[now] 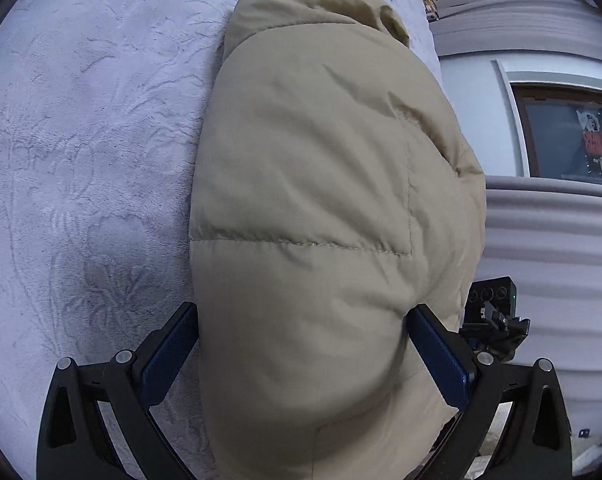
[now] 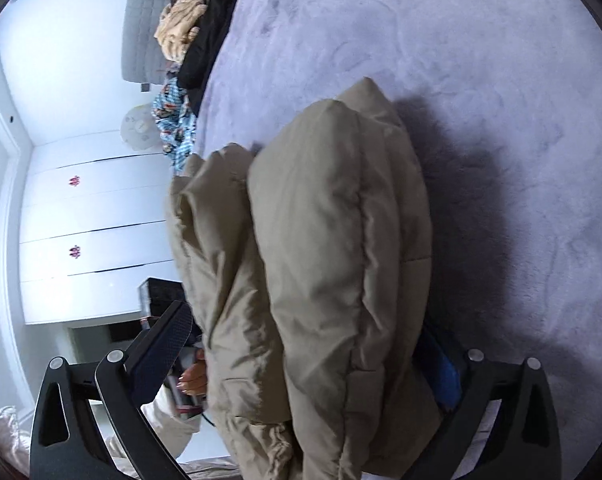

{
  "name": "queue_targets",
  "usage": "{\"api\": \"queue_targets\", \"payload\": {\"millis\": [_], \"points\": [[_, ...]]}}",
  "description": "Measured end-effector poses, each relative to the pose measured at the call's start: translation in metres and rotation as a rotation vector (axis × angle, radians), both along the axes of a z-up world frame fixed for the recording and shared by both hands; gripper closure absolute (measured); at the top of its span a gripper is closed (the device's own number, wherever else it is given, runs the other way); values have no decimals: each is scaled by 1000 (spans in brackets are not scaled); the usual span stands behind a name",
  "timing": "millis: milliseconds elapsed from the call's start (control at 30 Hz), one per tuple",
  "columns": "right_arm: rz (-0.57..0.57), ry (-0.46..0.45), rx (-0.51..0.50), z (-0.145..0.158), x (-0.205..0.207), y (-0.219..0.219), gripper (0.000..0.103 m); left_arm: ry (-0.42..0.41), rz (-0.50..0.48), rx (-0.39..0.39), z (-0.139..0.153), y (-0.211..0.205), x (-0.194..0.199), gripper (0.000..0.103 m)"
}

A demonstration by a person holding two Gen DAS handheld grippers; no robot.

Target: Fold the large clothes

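A beige puffer jacket [image 1: 313, 184] lies folded into a thick bundle along the edge of a lilac plush blanket [image 1: 81, 152]. My left gripper [image 1: 303, 320] has its jaws spread wide around the near end of the bundle, with both blue pads pressing its sides. In the right wrist view the same jacket [image 2: 325, 248] stands as stacked puffy layers. My right gripper [image 2: 305, 344] also straddles it with wide jaws; the left finger [image 2: 169, 340] stands apart from the fabric and the right pad [image 2: 441, 372] is mostly hidden under it.
A pile of other clothes, black [image 2: 213, 28], tan [image 2: 181, 24] and blue patterned [image 2: 175, 120], lies at the far edge of the blanket [image 2: 481, 80]. White drawers [image 2: 93, 220] stand beyond the bed edge. The other gripper's body [image 1: 493, 316] and a window [image 1: 573, 140] are on the right.
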State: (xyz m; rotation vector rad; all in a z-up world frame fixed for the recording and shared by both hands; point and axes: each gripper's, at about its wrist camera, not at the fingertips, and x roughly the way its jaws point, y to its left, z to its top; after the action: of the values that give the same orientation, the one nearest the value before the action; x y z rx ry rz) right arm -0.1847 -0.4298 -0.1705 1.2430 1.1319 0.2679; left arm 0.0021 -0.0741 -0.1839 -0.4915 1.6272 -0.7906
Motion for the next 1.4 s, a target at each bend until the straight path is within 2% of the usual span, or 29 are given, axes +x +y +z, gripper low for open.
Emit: {"api": "queue_targets", "payload": {"millis": [33, 133, 233, 300, 433, 567, 633, 667, 733, 833, 967, 1133, 1400], "points": [[17, -8, -1, 2, 3, 2, 0, 1, -9, -6, -3, -1, 1, 0], [115, 26, -91, 4, 18, 12, 0, 21, -38, -28, -13, -11, 1, 0], [190, 69, -156, -3, 32, 23, 0, 71, -46, -50, -25, -25, -3, 0], [214, 99, -179, -10, 43, 29, 0, 84, -41, -38, -29, -34, -4, 0], [183, 203, -136, -35, 56, 32, 0, 5, -38, 42, -13, -46, -11, 1], [151, 227, -115, -37, 54, 28, 1, -95, -76, 88, 14, -60, -22, 13], [156, 229, -104, -35, 52, 27, 8, -127, -85, 101, 26, -66, -23, 18], [151, 220, -92, -34, 51, 26, 12, -138, -85, 104, 30, -68, -24, 20], [141, 195, -86, -27, 50, 23, 28, -151, -81, 110, 40, -69, -26, 23], [151, 144, -99, -13, 52, 30, 42, -184, -79, 99, 53, -69, -25, 24], [186, 75, -123, 10, 61, 40, 44, -237, -68, 66, 74, -62, -18, 24], [183, 18, -151, 36, 80, 56, 45, -286, -36, 43, 98, -19, 6, 24], [192, -71, -195, 56, 152, 123, 45, -344, 1, 67, 110, 55, 101, 24]]}}
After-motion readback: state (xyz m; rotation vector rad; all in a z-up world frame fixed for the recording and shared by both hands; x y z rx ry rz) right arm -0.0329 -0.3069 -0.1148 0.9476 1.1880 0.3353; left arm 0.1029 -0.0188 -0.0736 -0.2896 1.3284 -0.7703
